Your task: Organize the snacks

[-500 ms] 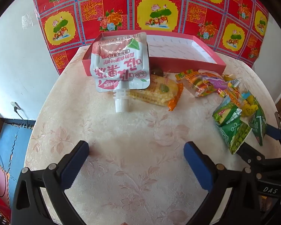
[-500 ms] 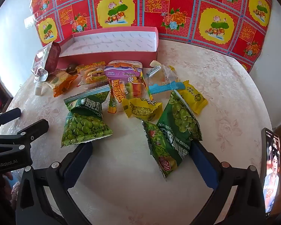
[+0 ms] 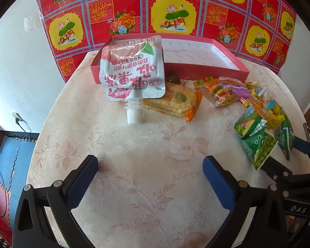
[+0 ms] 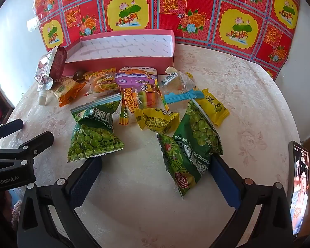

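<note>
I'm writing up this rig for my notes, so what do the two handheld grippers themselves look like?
Both match: the left gripper and right gripper have black plastic frames with silver rivets and two fingers faced with blue ribbed pads. White lettering shows on the bodies: "GenRobot.AI" on the left gripper, "DAS" on the right gripper. No cables or sleeves are visible.

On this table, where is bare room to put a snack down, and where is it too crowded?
Free: the pink box is empty inside; the tablecloth is bare between the spout pouch and the open left claw; also the far right side, between the yellow packet and the phone. Crowded: the snack pile in front of the box, down to the green pea bags.
</note>
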